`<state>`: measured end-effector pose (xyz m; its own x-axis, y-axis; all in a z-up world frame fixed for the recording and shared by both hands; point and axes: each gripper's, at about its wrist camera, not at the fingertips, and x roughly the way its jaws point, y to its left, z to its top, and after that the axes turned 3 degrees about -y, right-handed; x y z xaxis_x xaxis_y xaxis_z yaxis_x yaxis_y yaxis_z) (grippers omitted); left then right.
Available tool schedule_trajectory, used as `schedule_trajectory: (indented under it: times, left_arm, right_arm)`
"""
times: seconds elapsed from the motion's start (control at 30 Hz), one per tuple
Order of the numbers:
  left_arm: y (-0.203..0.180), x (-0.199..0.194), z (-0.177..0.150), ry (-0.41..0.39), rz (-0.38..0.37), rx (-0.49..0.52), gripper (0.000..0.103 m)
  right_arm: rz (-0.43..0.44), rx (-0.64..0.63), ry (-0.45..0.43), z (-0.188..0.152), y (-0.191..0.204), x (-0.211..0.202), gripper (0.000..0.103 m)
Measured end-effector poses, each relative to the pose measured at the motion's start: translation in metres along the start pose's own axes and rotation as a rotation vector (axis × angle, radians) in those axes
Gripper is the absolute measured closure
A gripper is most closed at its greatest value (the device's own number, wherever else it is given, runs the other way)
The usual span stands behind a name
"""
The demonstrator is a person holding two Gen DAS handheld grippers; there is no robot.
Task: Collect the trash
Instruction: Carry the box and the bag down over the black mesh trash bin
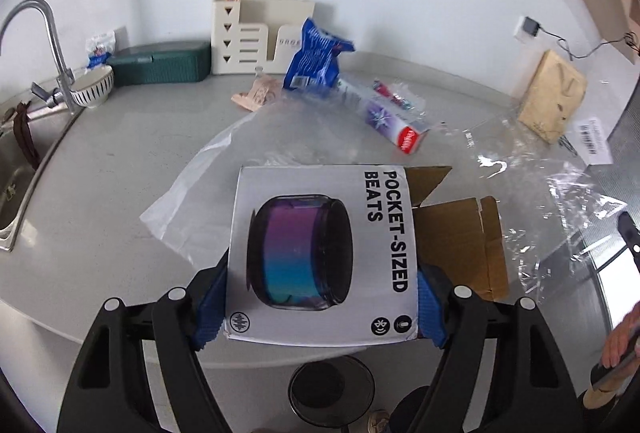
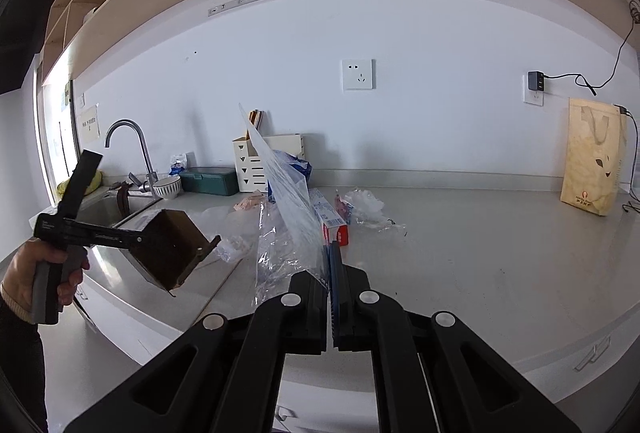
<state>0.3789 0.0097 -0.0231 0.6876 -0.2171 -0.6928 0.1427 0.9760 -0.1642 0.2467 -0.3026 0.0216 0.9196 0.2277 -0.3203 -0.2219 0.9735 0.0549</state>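
Note:
My left gripper (image 1: 320,297) is shut on a white speaker box (image 1: 320,253) printed "POCKET-SIZED BEATS", its brown flaps open to the right, held above the counter's front edge. The box shows from its open end in the right wrist view (image 2: 172,253). My right gripper (image 2: 330,273) is shut on a clear plastic bag (image 2: 284,201) that stands up from its jaws; the bag also spreads over the counter in the left wrist view (image 1: 520,169). Other trash lies behind: a blue snack bag (image 1: 316,57), a long toothpaste-like box (image 1: 384,117), a pink wrapper (image 1: 258,95).
A sink (image 1: 12,169) with a faucet (image 1: 48,45) is at the left, with a striped bowl (image 1: 94,87), a green case (image 1: 164,61) and a cream utensil rack (image 1: 256,37) along the wall. A paper bag (image 2: 592,161) leans on the wall at right. A round bin (image 1: 332,389) sits below the counter edge.

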Motion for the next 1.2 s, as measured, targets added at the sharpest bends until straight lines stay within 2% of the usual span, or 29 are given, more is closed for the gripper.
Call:
schedule_trajectory:
  times: [0.23, 0.4, 0.53, 0.87, 1.03, 1.2]
  left_arm:
    - [-0.033, -0.072, -0.066, -0.081, -0.076, 0.073, 0.027]
    - [-0.044, -0.105, -0.118, -0.112, -0.149, 0.1, 0.027]
    - [-0.044, -0.117, -0.158, -0.103, -0.185, 0.114, 0.027]
    - [-0.03, -0.111, -0.228, -0.038, -0.2, 0.119, 0.027]
    - [-0.023, -0.086, -0.261, 0.013, -0.195, 0.096, 0.027]
    - [-0.014, -0.052, -0.293, 0.05, -0.192, 0.075, 0.027]
  right_arm:
    - [0.003, 0.011, 0.025, -0.027, 0.021, -0.043, 0.097]
    - [-0.006, 0.013, 0.05, -0.061, 0.038, -0.074, 0.097]
    - [-0.003, 0.016, 0.092, -0.09, 0.052, -0.087, 0.097]
    - [-0.007, 0.037, 0.207, -0.172, 0.067, -0.105, 0.097]
    - [0.003, 0.044, 0.305, -0.215, 0.07, -0.093, 0.097]
    - [0.043, 0.071, 0.361, -0.252, 0.069, -0.074, 0.097]
